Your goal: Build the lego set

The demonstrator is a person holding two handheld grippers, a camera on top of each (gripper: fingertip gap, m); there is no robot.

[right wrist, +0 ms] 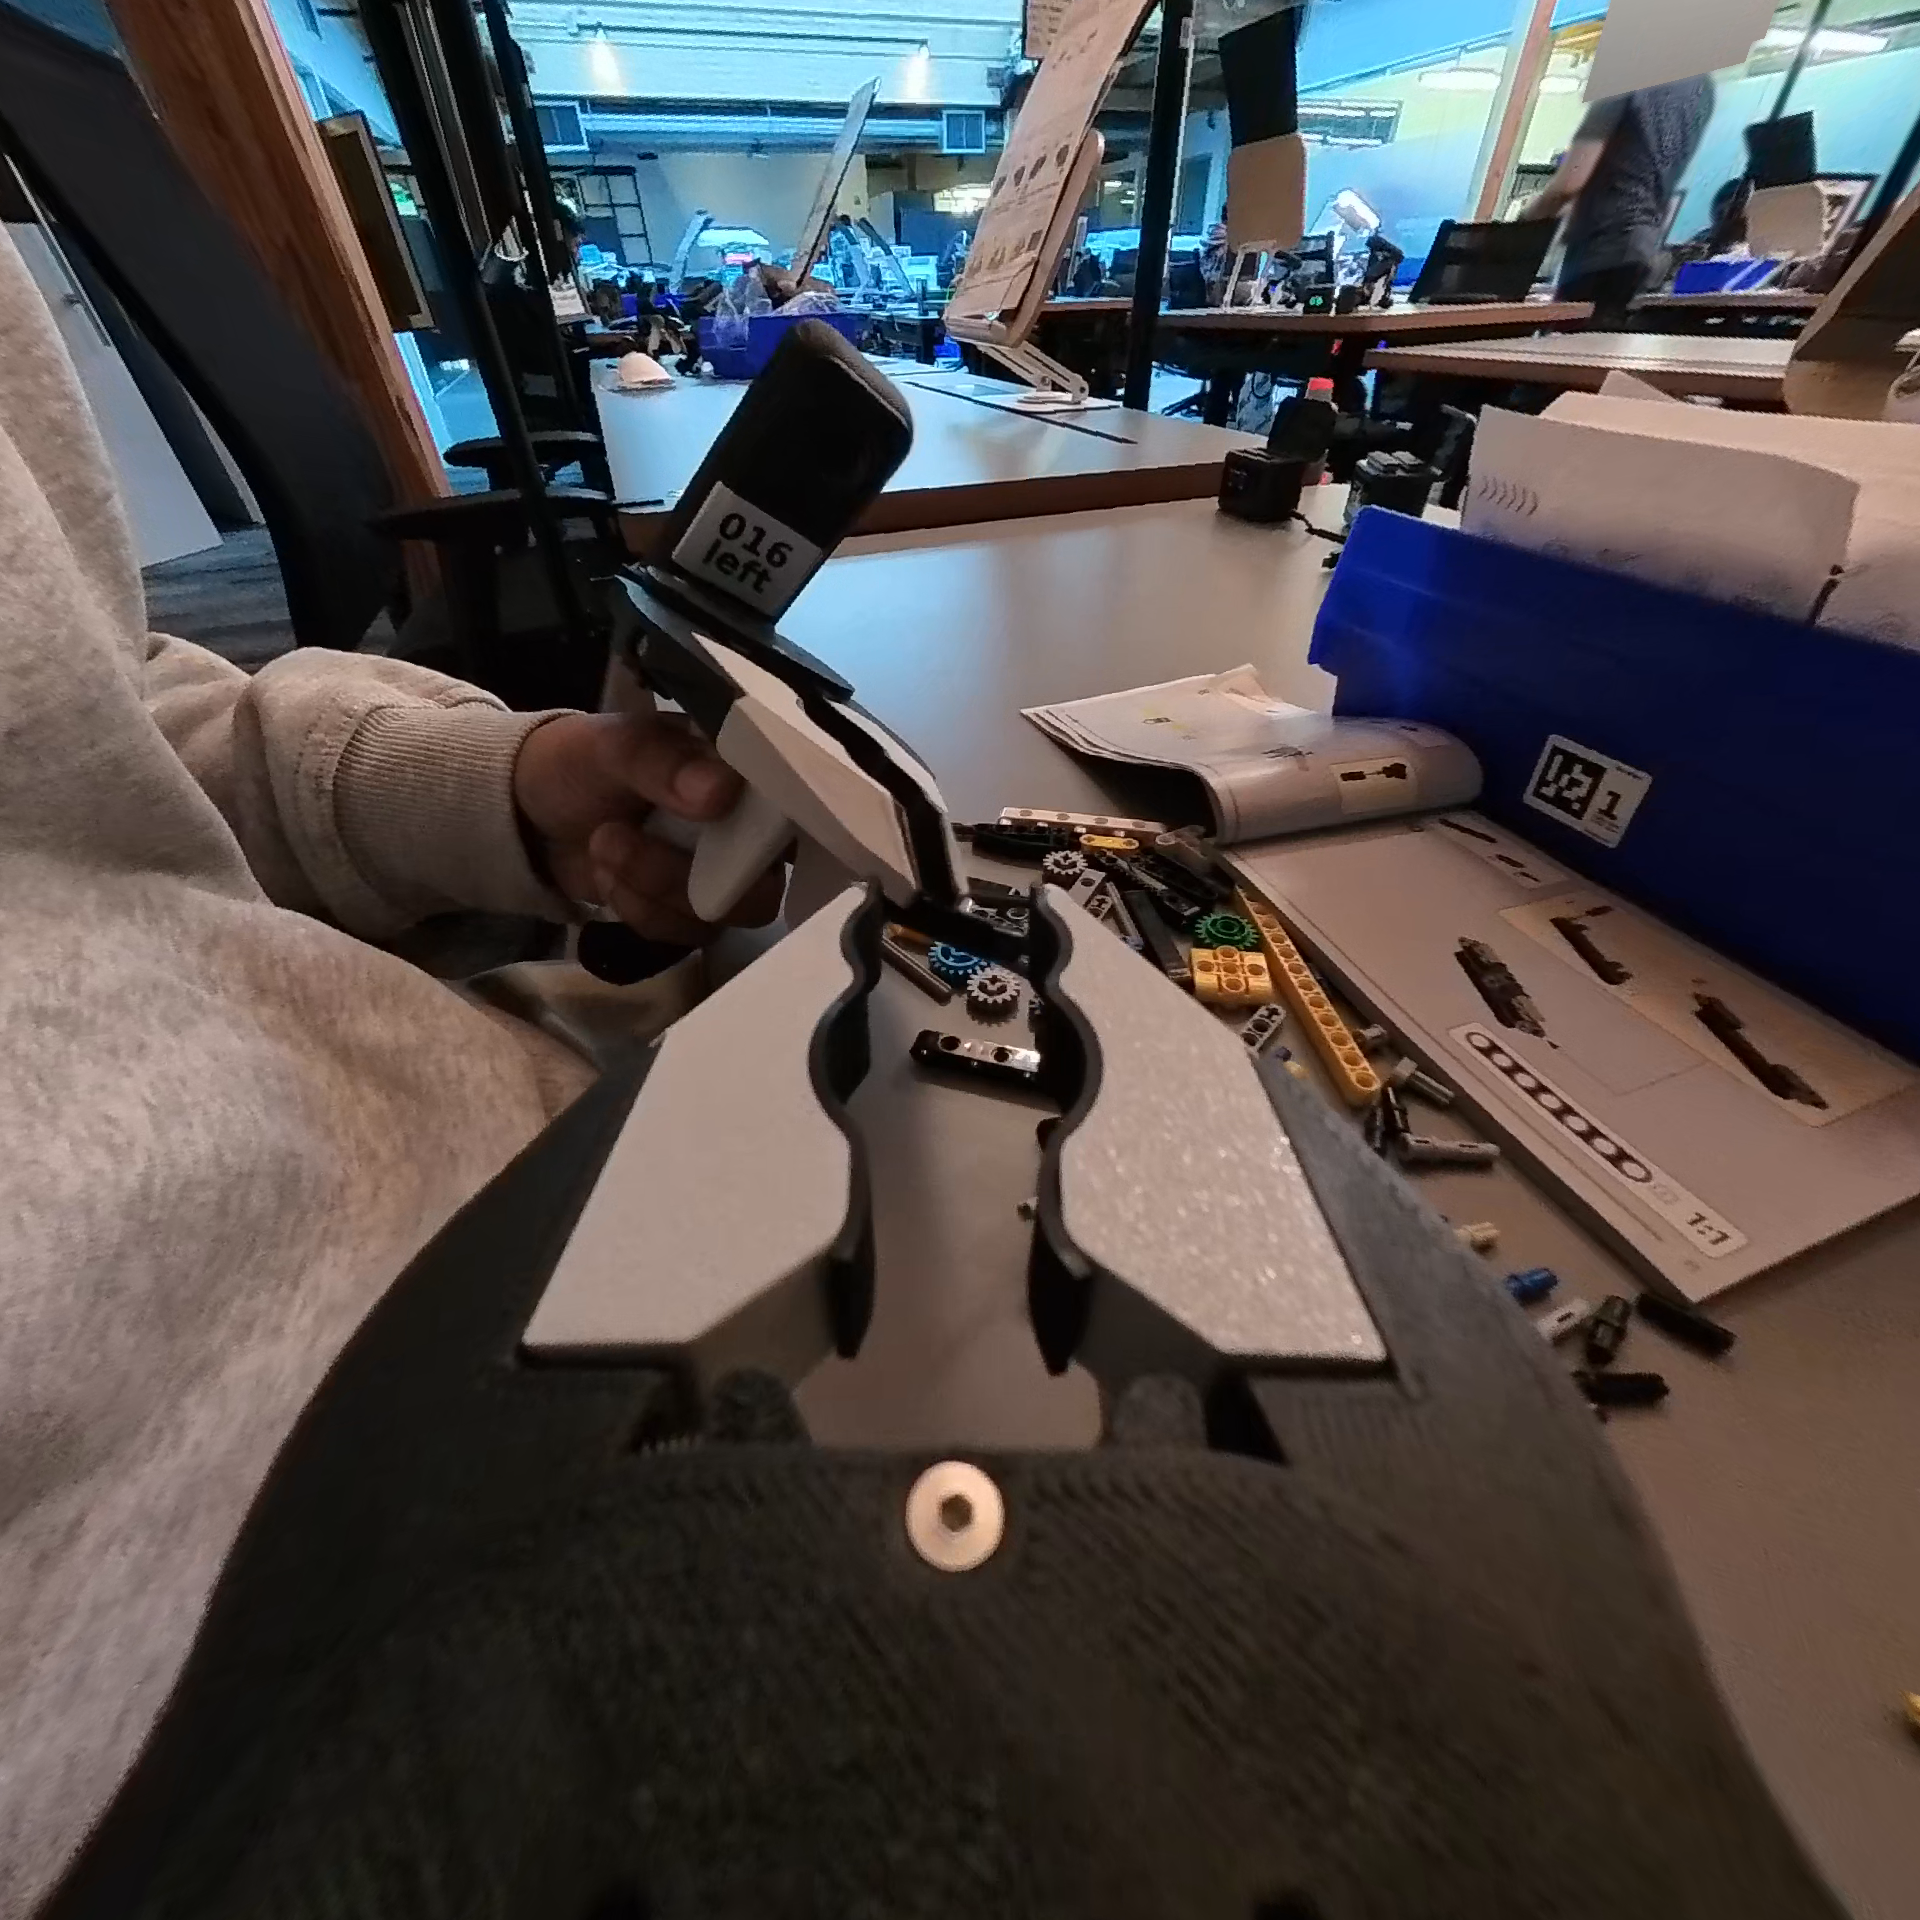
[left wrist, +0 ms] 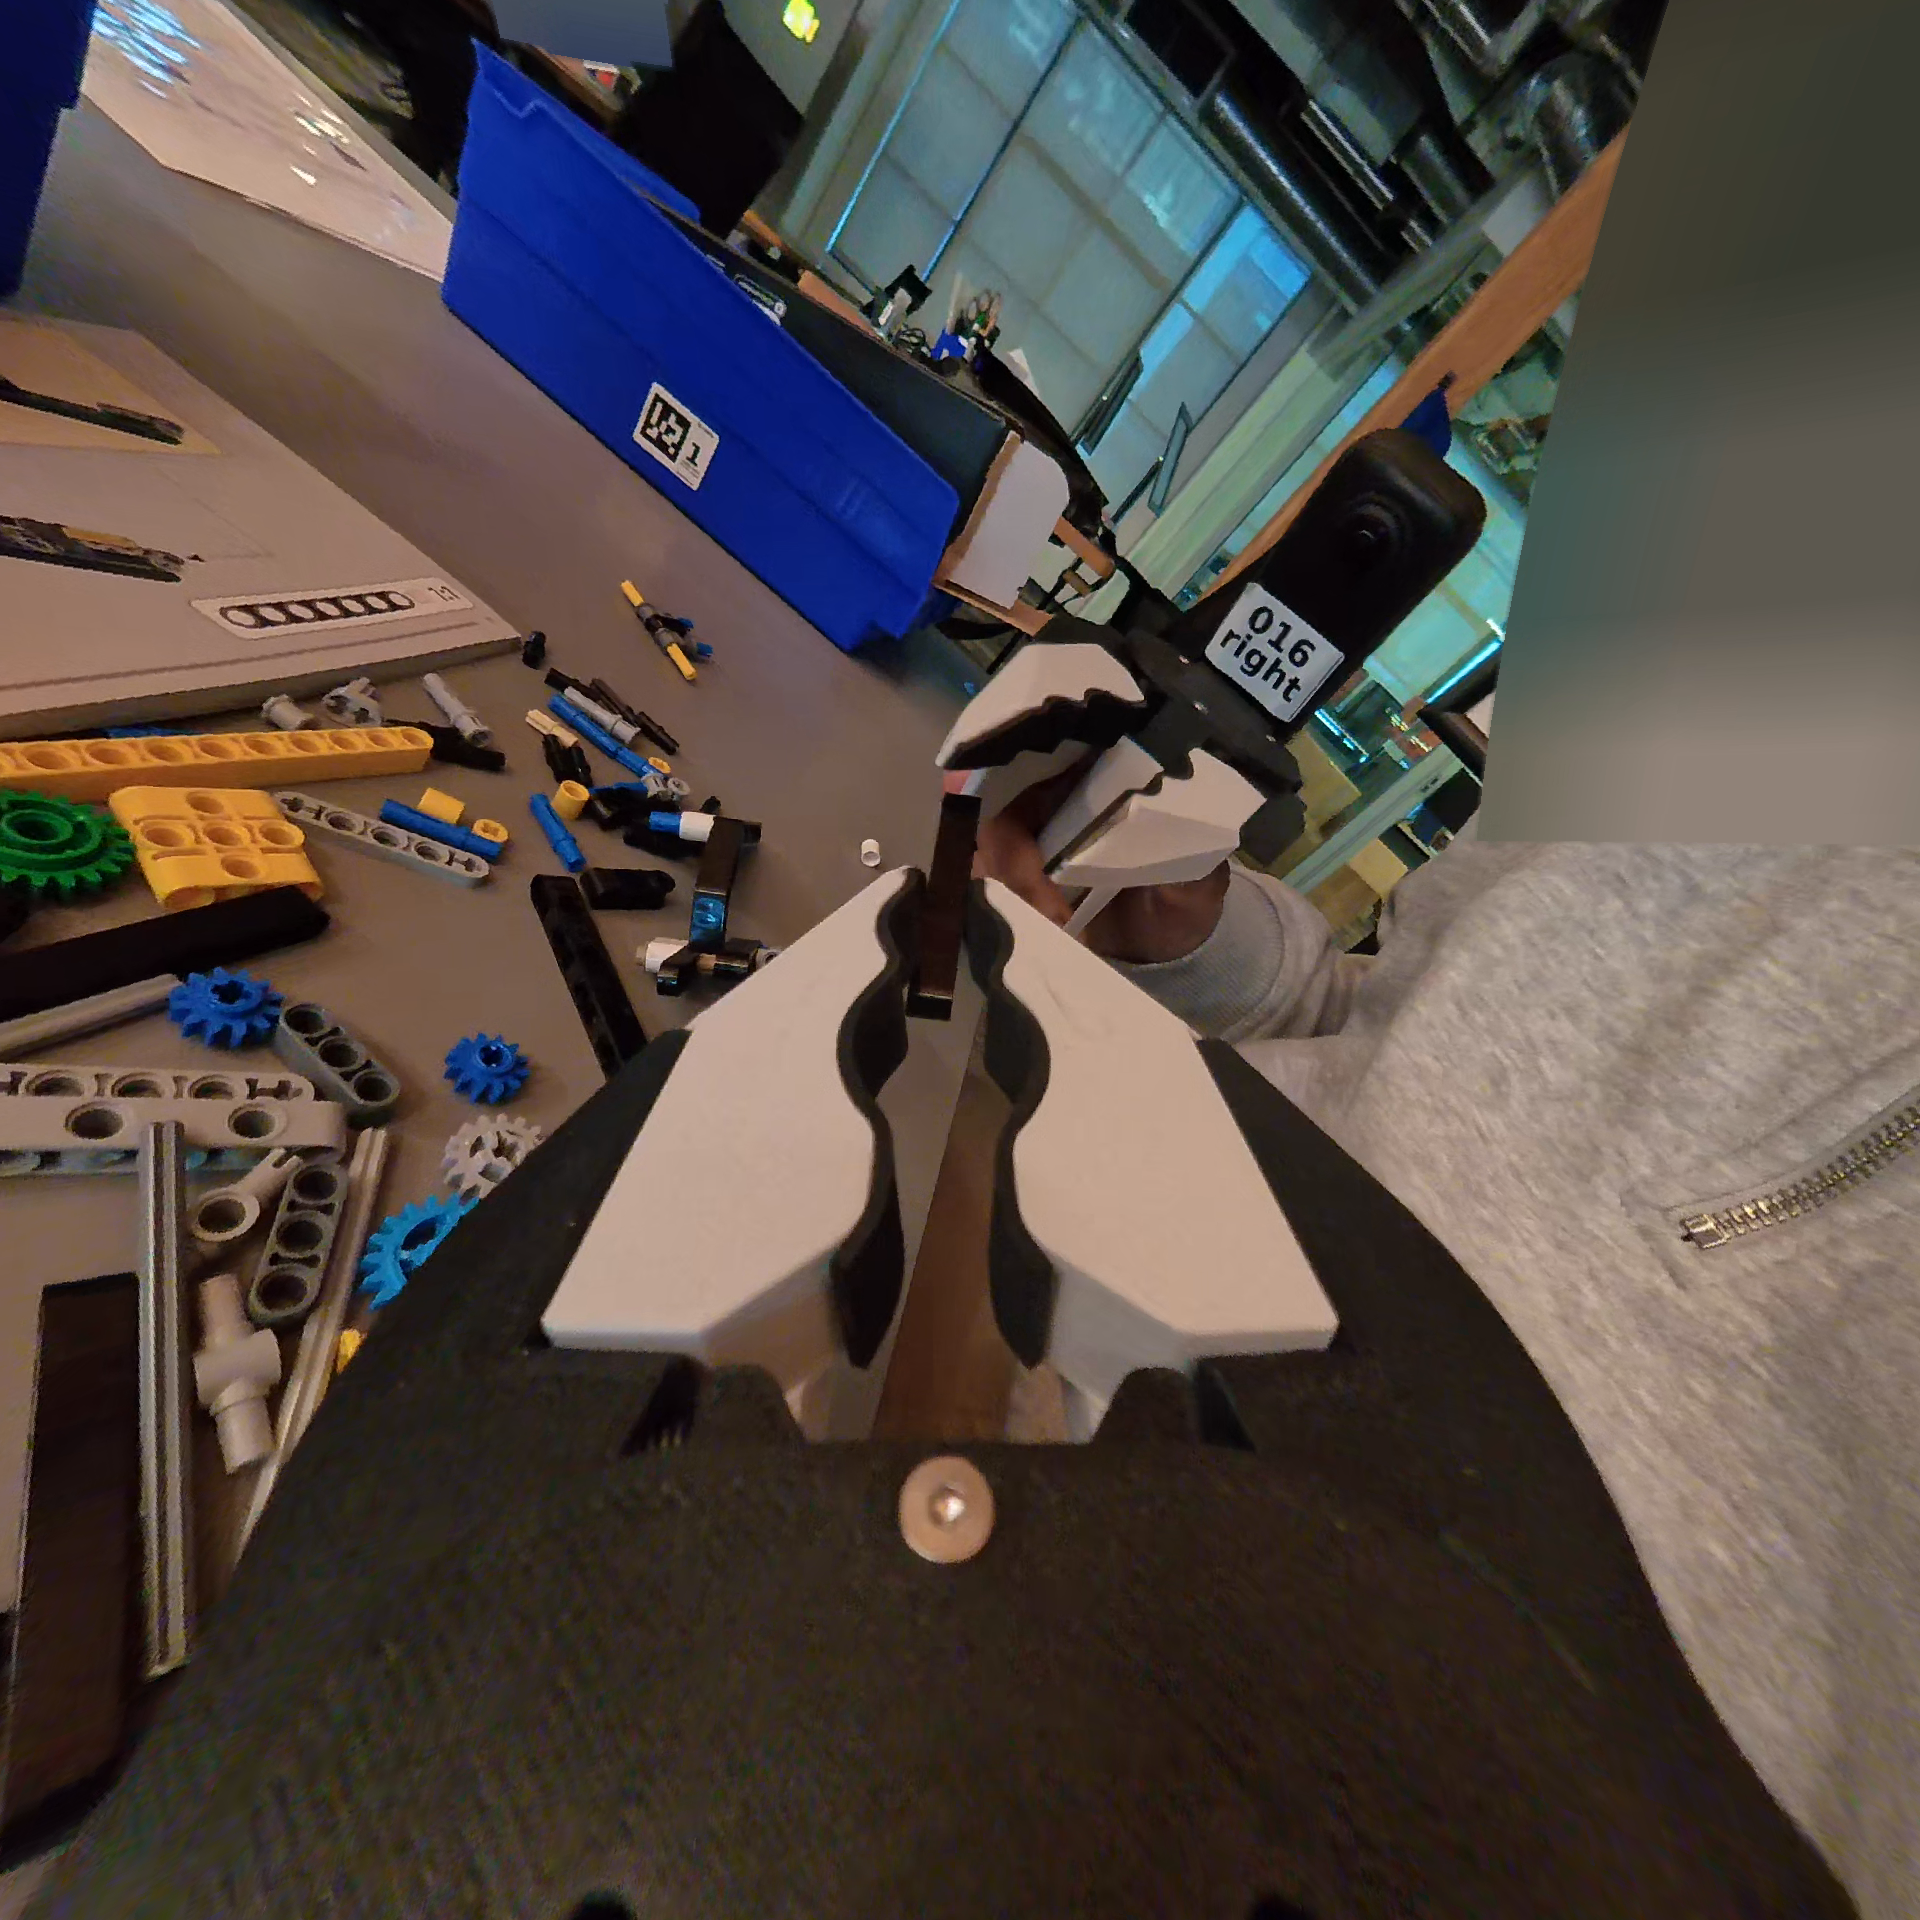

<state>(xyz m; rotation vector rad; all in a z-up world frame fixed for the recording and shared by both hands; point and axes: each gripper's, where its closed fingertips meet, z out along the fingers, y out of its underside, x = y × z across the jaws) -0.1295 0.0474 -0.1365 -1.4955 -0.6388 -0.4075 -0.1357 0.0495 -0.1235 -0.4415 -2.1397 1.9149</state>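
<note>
My left gripper (left wrist: pixel 940 883) is shut on a thin black Lego beam (left wrist: pixel 935 935) and holds it upright above the table edge. In the right wrist view the left gripper (right wrist: pixel 928 875) points down with the beam (right wrist: pixel 935 847) at its tips. My right gripper (right wrist: pixel 956 902) is open, its tips on either side of the beam's lower end. I cannot tell if they touch it. In the left wrist view the right gripper (left wrist: pixel 1003 816) sits just beyond the beam's top. A short black beam (right wrist: pixel 977 1055) lies on the table under the right gripper.
Loose parts cover the grey table (left wrist: pixel 416 416): a long yellow beam (left wrist: pixel 208 758), a green gear (left wrist: pixel 42 842), blue gears (left wrist: pixel 223 1006), grey liftarms and pins. An open instruction booklet (right wrist: pixel 1558 1018) and a blue bin (right wrist: pixel 1662 748) lie behind them. A person's grey sleeve (right wrist: pixel 260 779) is at the left. Left and right tips are no more than a few centimetres apart. From either gripper's tips it is about 15 cm to the green gear (left wrist: pixel 42 842). My right wrist view (right wrist: pixel 1222 943) looks at it from another angle.
</note>
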